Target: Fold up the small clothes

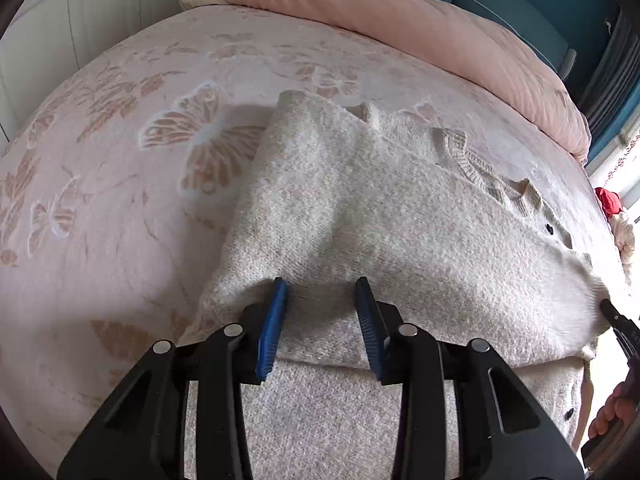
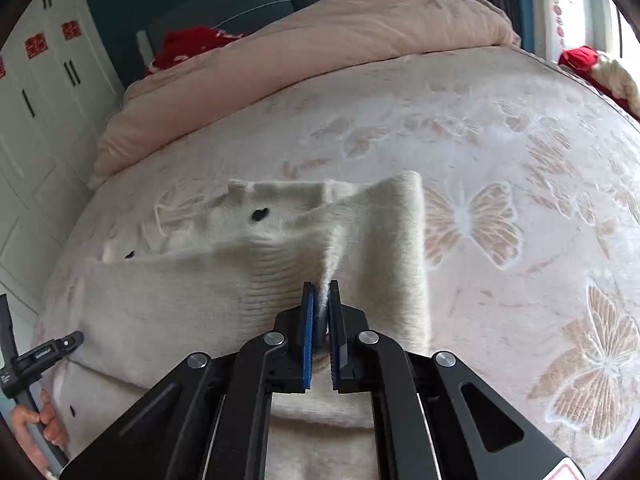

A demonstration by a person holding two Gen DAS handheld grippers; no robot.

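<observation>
A cream knit cardigan [image 1: 400,216] with dark buttons lies partly folded on the bed; it also shows in the right wrist view [image 2: 192,288]. My left gripper [image 1: 322,288] is open, its blue pads resting on the folded layer's near edge with fabric between them but not pinched. My right gripper [image 2: 322,286] is shut on a ridge of the cardigan's fabric, lifting it slightly. The right gripper's tip shows at the far right of the left wrist view [image 1: 612,312], and the left gripper shows at the far left of the right wrist view [image 2: 60,344].
The bed has a pale pink butterfly-pattern cover [image 1: 120,160]. A rolled pink quilt [image 1: 400,16] lies along the far side. White wardrobe doors [image 2: 36,92] stand to the left. Red and cream items [image 2: 592,60] sit at the bed's right edge.
</observation>
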